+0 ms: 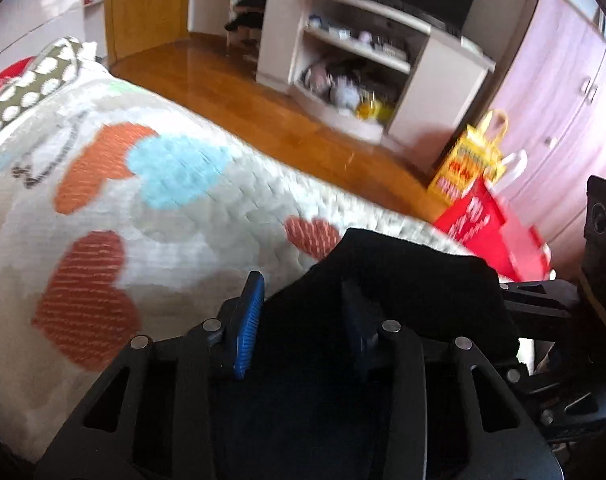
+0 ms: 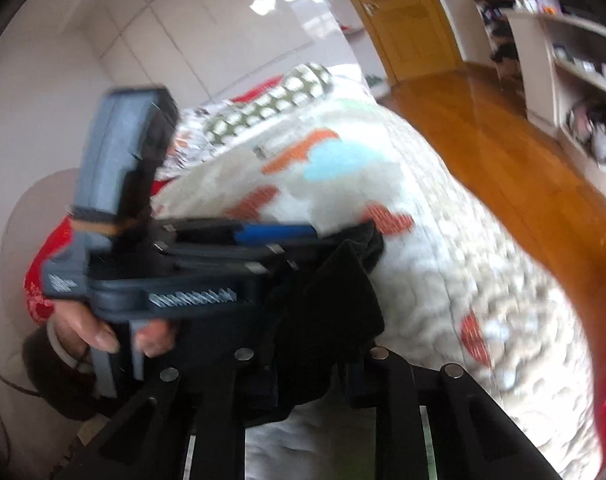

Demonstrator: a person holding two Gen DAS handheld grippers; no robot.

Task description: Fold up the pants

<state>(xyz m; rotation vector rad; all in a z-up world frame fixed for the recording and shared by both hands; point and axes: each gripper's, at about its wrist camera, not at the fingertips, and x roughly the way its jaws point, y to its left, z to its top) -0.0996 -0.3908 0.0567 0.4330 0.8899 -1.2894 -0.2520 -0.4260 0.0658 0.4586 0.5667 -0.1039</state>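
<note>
The black pants (image 1: 403, 280) are bunched up between both grippers, held above the heart-patterned bedspread (image 1: 143, 200). My left gripper (image 1: 303, 312) has its blue-padded fingers (image 1: 247, 320) spread around a thick wad of the black cloth. In the right wrist view the pants (image 2: 335, 304) hang in a dark bundle. My right gripper (image 2: 311, 364) is shut on that cloth at the bottom of the frame. The left gripper (image 2: 287, 236) lies sideways just left of it, held in a hand, pinching the same bundle.
A spotted pillow (image 1: 27, 88) lies at the bed's head. A wooden floor (image 1: 239, 96) runs beside the bed. A white shelf unit (image 1: 363, 60), yellow and red bags (image 1: 475, 184) and pink cupboards (image 1: 563, 100) stand beyond.
</note>
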